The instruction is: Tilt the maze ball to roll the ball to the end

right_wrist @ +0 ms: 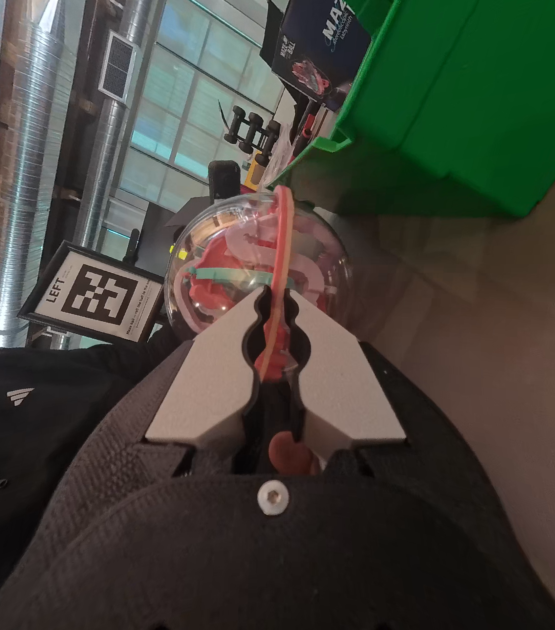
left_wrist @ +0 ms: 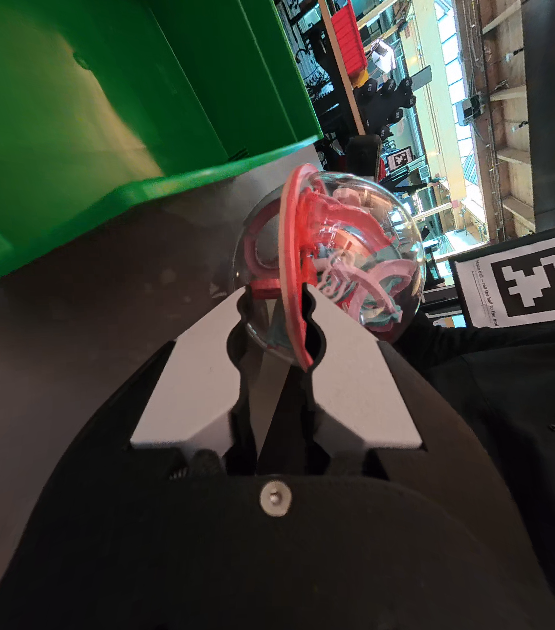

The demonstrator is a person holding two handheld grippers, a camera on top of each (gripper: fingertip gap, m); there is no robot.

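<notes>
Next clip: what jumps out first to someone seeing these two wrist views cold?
The clear maze ball with red, pink and teal tracks fills the middle of both views, its red rim nipped between the right gripper's fingers. A big green bin looms behind it, and a framed marker card stands beside the ball.

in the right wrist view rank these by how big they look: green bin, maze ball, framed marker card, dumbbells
1. green bin, by far
2. maze ball
3. framed marker card, slightly smaller than the ball
4. dumbbells, though they sit farther back, so true size is unsure
</notes>
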